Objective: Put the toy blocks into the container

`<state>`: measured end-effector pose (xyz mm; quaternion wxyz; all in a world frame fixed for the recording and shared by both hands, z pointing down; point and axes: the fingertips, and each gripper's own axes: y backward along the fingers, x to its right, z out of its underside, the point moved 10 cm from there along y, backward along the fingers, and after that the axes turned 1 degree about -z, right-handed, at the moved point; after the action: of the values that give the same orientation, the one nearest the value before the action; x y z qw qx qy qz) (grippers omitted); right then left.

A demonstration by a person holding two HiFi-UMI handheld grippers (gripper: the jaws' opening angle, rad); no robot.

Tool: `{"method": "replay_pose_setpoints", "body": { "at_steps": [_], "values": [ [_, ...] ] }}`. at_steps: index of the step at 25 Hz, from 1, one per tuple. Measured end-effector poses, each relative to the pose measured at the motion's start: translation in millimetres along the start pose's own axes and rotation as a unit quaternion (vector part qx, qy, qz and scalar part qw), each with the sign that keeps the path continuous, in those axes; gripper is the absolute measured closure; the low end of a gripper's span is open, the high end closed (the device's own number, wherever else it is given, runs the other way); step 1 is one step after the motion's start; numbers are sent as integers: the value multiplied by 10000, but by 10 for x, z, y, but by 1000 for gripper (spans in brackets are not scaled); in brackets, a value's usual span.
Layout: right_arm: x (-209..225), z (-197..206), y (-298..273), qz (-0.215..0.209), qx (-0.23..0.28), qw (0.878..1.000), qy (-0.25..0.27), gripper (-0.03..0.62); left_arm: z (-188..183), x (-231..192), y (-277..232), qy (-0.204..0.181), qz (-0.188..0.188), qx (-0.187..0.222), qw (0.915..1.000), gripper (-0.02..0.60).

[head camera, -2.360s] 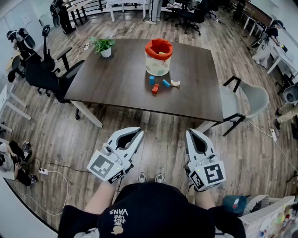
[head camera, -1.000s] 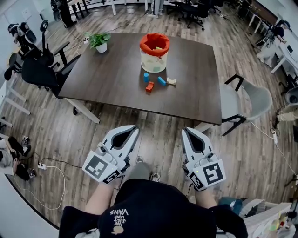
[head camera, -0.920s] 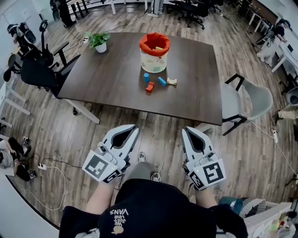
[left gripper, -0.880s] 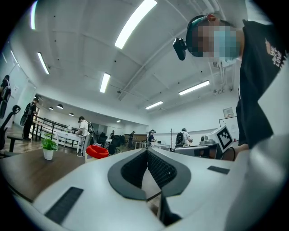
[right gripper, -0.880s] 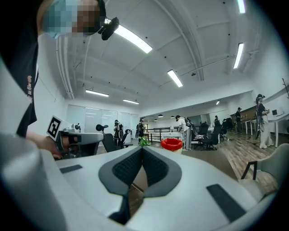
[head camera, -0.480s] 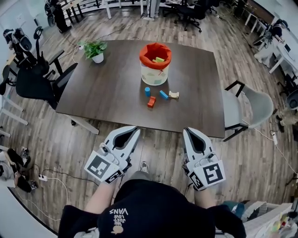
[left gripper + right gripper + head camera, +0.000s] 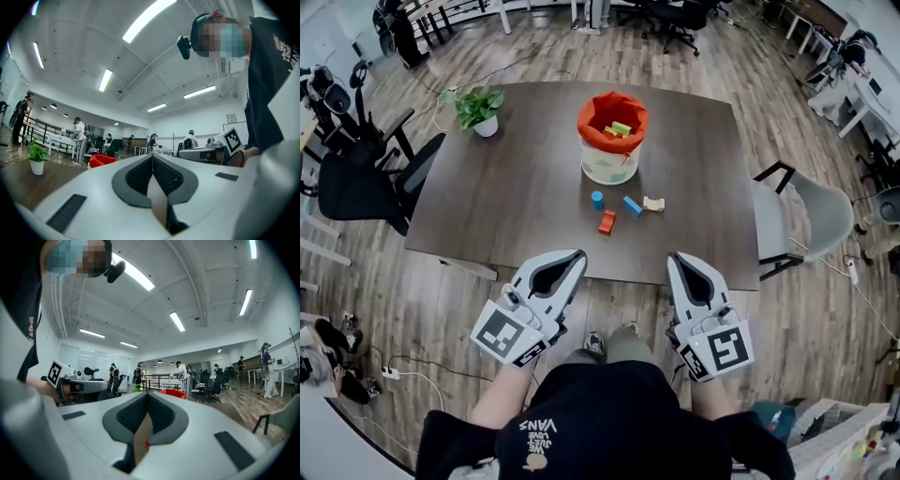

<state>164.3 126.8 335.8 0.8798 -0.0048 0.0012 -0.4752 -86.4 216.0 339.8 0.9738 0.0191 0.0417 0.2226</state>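
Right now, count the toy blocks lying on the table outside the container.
4, clustered near the container: blue cylinder leftmost, red block frontmost, blue bar in the middle, beige piece rightmost. Other blocks inside it are partly hidden.

Potted plant (image 7: 476,108) on dark table (image 7: 516,187), grey chair (image 7: 811,211) beside

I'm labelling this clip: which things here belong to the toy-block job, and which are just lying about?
Job:
container
blue cylinder block
blue slanted block
red block
pale wooden block
blocks inside the container

Lying about:
potted plant
black office chair
grey chair
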Motion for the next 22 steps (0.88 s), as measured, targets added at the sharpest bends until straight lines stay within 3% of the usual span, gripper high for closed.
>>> {"method": "replay_pose_setpoints", "body": {
  "at_steps": [6, 22],
  "values": [
    [281, 10, -356, -110, 1, 9999, -7, 576, 23, -267, -316, 105, -38, -30, 9999, 569],
    [1025, 99, -1242, -936, -121, 9955, 72, 576, 73, -819, -1148, 46, -489, 27, 9988, 569]
  ]
}}
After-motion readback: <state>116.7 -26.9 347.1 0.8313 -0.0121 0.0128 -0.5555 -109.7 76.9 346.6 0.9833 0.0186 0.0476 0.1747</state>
